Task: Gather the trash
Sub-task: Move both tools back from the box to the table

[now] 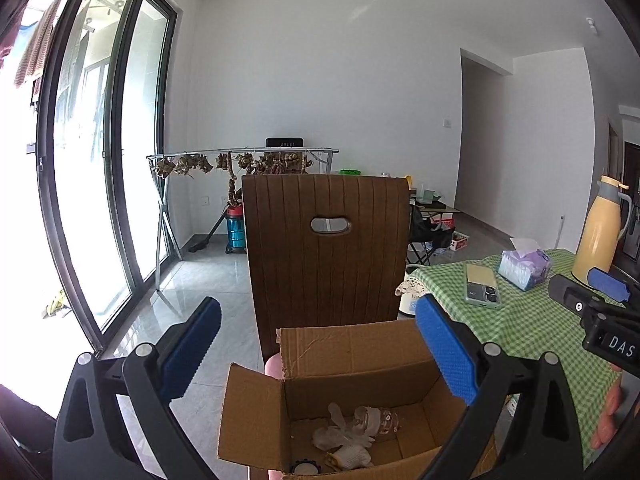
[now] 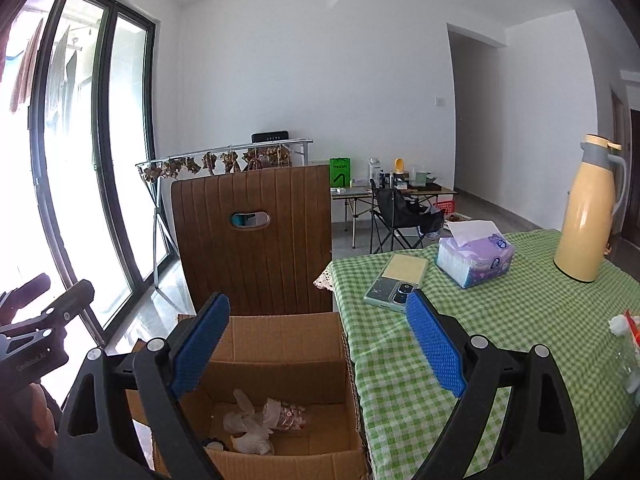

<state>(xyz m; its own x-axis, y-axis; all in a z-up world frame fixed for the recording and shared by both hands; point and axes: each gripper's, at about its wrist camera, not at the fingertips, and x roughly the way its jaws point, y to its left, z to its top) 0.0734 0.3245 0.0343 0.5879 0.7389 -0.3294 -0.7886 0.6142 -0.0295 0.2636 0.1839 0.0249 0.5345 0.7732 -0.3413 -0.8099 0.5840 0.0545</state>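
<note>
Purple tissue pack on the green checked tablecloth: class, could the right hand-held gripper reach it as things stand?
Probably yes: the right hand-held gripper is open and empty, and only the flat phone lies before the purple tissue pack.

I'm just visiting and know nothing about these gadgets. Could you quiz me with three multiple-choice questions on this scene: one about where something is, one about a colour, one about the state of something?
1. Where does the cardboard box stand?
A. On the table
B. In front of the brown chair, beside the table
C. Under the drying rack

2. What colour is the tablecloth check?
A. Red and white
B. Blue and white
C. Green and white

3. How do the right gripper and left gripper stand?
A. Both open, holding nothing
B. Both shut on trash
C. One holds the phone

Answers: 1 B, the box sits below the chair back, at the table's edge. 2 C, the cloth shows green squares. 3 A, the blue pads stand wide apart with nothing between them.
</note>
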